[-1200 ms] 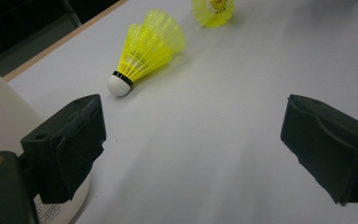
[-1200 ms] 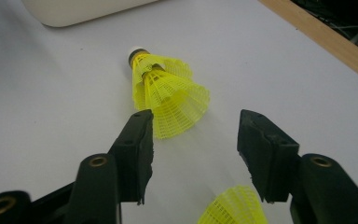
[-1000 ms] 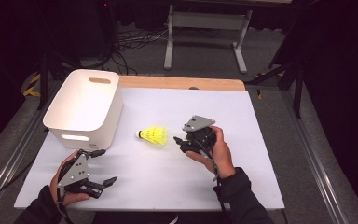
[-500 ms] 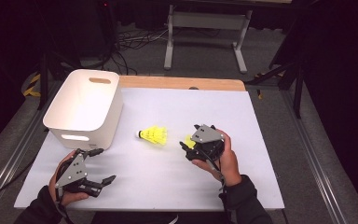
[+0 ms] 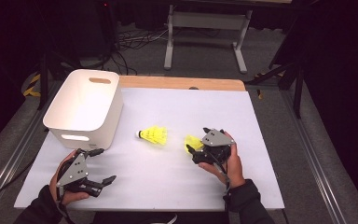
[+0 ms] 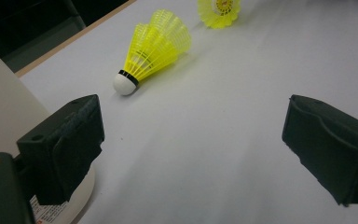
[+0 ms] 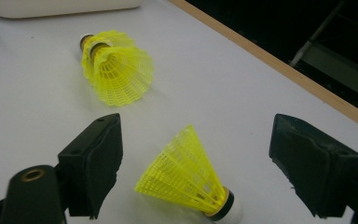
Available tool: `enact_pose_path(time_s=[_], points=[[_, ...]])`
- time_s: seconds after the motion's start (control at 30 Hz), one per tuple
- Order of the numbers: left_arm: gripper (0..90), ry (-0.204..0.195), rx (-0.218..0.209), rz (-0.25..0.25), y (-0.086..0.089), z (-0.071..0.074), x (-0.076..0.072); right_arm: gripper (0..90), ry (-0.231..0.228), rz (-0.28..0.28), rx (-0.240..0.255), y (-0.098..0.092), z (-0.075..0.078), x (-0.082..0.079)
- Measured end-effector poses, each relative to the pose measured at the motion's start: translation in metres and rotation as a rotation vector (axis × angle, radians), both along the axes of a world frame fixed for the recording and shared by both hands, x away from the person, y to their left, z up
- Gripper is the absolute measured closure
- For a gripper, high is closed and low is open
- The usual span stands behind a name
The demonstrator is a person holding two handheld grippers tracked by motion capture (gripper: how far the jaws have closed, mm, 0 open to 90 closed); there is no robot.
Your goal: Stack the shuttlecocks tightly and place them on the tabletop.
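Observation:
A yellow shuttlecock [image 5: 154, 135] with a white cork lies on the white table [image 5: 177, 107] near the middle; in the right gripper view it [image 7: 116, 70] looks like two nested together. A second yellow shuttlecock [image 5: 192, 141] lies on its side between the jaws of my right gripper [image 5: 198, 139], cork toward the hand [image 7: 191, 179]. Those jaws have just been opening and stand apart from it, so my right gripper [image 7: 196, 140] is open. My left gripper [image 5: 103, 164] rests at the near left, open and with nothing in it [image 6: 191, 135], facing the first shuttlecock [image 6: 156, 46].
A white bin [image 5: 81, 107] with handle cut-outs stands at the left of the table, close to my left gripper. A wooden strip [image 5: 182, 84] runs along the far edge. Metal stand legs [image 5: 205, 42] and cables are on the floor beyond.
My right gripper has drawn toward the near right and sunk, and its jaws have spread. A second shuttlecock now lies apart from the first. The left gripper has stayed put.

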State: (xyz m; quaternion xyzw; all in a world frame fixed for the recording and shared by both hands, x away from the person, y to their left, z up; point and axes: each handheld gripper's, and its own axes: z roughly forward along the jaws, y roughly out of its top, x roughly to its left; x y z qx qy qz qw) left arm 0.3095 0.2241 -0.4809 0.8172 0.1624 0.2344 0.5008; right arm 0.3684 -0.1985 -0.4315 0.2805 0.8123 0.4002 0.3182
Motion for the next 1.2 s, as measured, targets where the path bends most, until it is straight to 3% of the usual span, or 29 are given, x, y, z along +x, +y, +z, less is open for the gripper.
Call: enact_pose_path(time_s=[0.1, 0.2, 0.4, 0.57, 0.6, 0.7, 0.77, 0.9, 0.97, 1.03, 1.2], points=[[6.2, 0.002, 0.005, -0.001, 0.000, 0.000, 0.001, 18.5, 0.019, -0.013, 0.004, -0.006, -0.004, 0.005], [6.2, -0.002, 0.021, 0.004, -0.001, -0.001, 0.001, 19.3, 0.083, 0.008, 0.035, -0.010, -0.009, 0.011], [6.2, -0.002, 0.025, 0.004, -0.002, -0.002, 0.000, 23.1, 0.079, 0.031, 0.011, 0.001, -0.013, 0.008], [6.6, 0.000, 0.025, 0.008, -0.002, -0.002, 0.001, 28.5, 0.088, -0.006, 0.000, 0.010, -0.015, 0.013], [6.7, 0.000, 0.026, 0.009, -0.003, -0.002, 0.001, 33.5, 0.104, -0.031, -0.017, 0.018, -0.016, 0.018], [7.0, 0.001, 0.031, 0.008, -0.004, -0.002, 0.001, 35.4, 0.102, -0.043, -0.041, 0.022, -0.017, 0.021], [7.6, 0.004, 0.031, 0.010, -0.005, -0.002, 0.001, 44.0, 0.105, -0.066, -0.075, 0.028, -0.020, 0.027], [7.9, 0.004, 0.035, 0.008, -0.005, -0.002, 0.000, 52.3, 0.132, -0.084, -0.084, 0.030, -0.024, 0.032], [8.1, 0.003, 0.035, 0.013, -0.004, -0.002, 0.000, 64.0, 0.131, -0.095, -0.112, 0.030, -0.026, 0.035], [8.1, 0.003, 0.033, 0.012, -0.004, -0.002, 0.000, 66.4, 0.128, -0.092, -0.114, 0.029, -0.026, 0.035], [8.2, 0.003, 0.033, 0.014, -0.004, -0.002, 0.000, 85.0, 0.088, -0.087, -0.140, 0.032, -0.023, 0.034]])
